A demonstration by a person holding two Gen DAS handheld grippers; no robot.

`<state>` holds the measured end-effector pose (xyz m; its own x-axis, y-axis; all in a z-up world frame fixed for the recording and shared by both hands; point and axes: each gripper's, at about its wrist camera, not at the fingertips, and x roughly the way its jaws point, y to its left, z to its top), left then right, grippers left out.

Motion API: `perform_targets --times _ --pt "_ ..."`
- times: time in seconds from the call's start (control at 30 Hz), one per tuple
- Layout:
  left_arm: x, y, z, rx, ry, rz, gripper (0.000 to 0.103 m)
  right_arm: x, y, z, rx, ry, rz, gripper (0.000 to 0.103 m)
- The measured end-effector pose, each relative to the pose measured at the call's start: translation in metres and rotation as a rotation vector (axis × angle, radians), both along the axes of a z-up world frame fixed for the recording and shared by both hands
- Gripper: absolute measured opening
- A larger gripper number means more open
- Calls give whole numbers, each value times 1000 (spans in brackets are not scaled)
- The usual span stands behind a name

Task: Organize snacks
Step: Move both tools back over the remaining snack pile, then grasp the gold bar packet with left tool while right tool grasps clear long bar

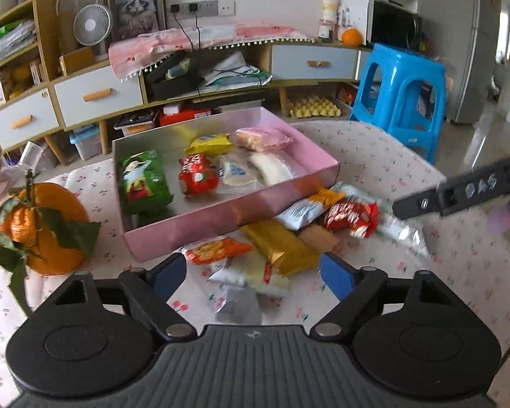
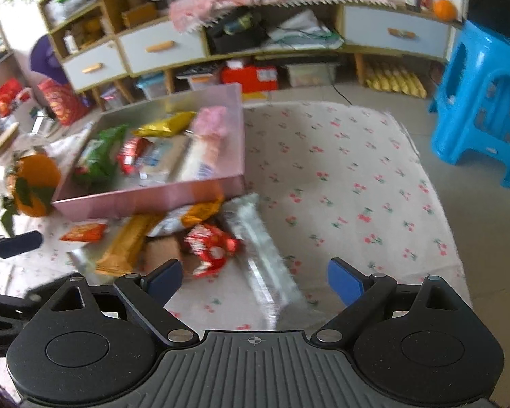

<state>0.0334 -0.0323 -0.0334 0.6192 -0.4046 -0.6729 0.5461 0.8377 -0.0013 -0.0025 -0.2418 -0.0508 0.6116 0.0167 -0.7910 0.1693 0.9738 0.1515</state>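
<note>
A shallow pink box (image 1: 221, 217) on the cherry-print cloth holds a green packet (image 1: 142, 180), a red packet (image 1: 197, 173), a yellow one (image 1: 209, 142), a pink one (image 1: 263, 137) and white ones. In front of it lies a loose pile: an orange packet (image 1: 217, 250), a gold bar (image 1: 282, 246), a red packet (image 1: 352, 217) and a silver packet (image 2: 261, 248). My left gripper (image 1: 253, 273) is open low over the gold bar and a white packet, its pads apart from them. My right gripper (image 2: 255, 280) is open astride the silver packet's near end, not pressing it.
A large orange with leaves (image 1: 47, 227) sits left of the box, beside a glass jar (image 2: 3, 149). A blue plastic stool (image 1: 401, 102) stands beyond the table's right side. A low cabinet with drawers (image 1: 98, 95) runs along the back wall. The cloth (image 2: 357, 176) spreads right of the pile.
</note>
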Motion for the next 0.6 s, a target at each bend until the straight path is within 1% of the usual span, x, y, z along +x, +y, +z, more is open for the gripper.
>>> perform_targets --times 0.07,0.13,0.17,0.2,0.23,0.3,0.33,0.43,0.6 --pt "5 -4 3 -37 19 23 79 4 -10 -4 29 31 -33 94" --pt "10 -9 3 -65 49 32 69 7 -17 -8 65 45 -57 94" --pt "14 -12 2 -75 71 37 67 8 -20 -10 79 51 -68 94" --pt "18 -14 1 -81 93 44 63 10 -23 -12 90 59 -80 94" --pt "23 -16 -1 -84 131 60 58 11 -25 -14 102 69 -93 94" --pt "35 -22 -6 -100 212 92 53 14 -30 -19 129 91 -119 94" --pt "39 -23 -9 -112 236 110 50 15 -31 -20 143 99 -128 94" --pt "48 -31 -15 -122 289 154 46 16 -35 -25 168 113 -135 94" --pt "56 -42 -24 -77 298 214 44 17 -37 -31 157 122 -129 91"
